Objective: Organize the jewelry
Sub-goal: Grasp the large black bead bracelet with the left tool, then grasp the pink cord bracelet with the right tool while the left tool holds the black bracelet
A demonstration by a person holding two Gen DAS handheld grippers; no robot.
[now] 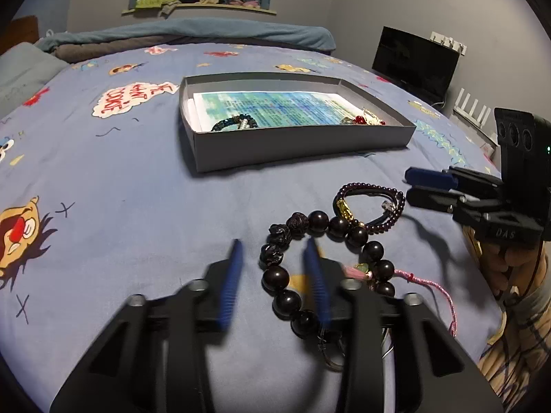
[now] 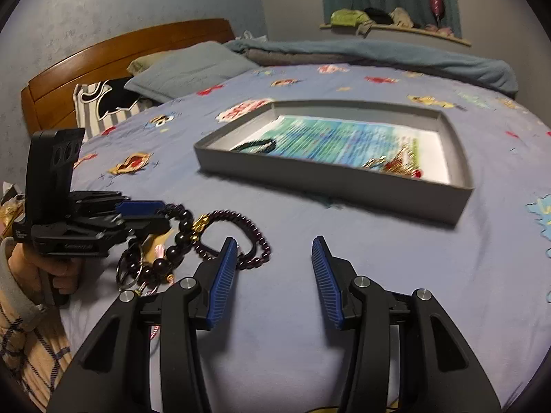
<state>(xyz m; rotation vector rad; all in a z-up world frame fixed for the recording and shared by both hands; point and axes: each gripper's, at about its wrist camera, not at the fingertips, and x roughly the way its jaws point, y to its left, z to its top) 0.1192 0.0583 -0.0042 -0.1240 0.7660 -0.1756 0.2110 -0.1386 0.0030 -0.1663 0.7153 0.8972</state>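
A pile of jewelry is seen on the blue cartoon-print bed sheet (image 1: 137, 179), in front of a shallow grey box (image 1: 296, 137). The pile is made up of a large dark bead bracelet (image 1: 310, 258), a thin purple bead strand (image 1: 370, 203) with a gold charm, and a pink cord (image 1: 430, 282). The left gripper (image 1: 273, 247) is held low over the large bracelet, its blue fingers (image 1: 230, 275) blurred and set astride the near-left beads; the pads are not seen pressing on them, so the fingers are read as open, with beads between them. The right gripper (image 2: 275, 247) is held open over bare sheet, just right of the purple strand, with nothing between its fingers. Inside the box, a dark bracelet (image 1: 234, 124) lies at the left and red-and-gold pieces (image 1: 365, 120) at the right, on a blue-green printed sheet (image 1: 275, 106).
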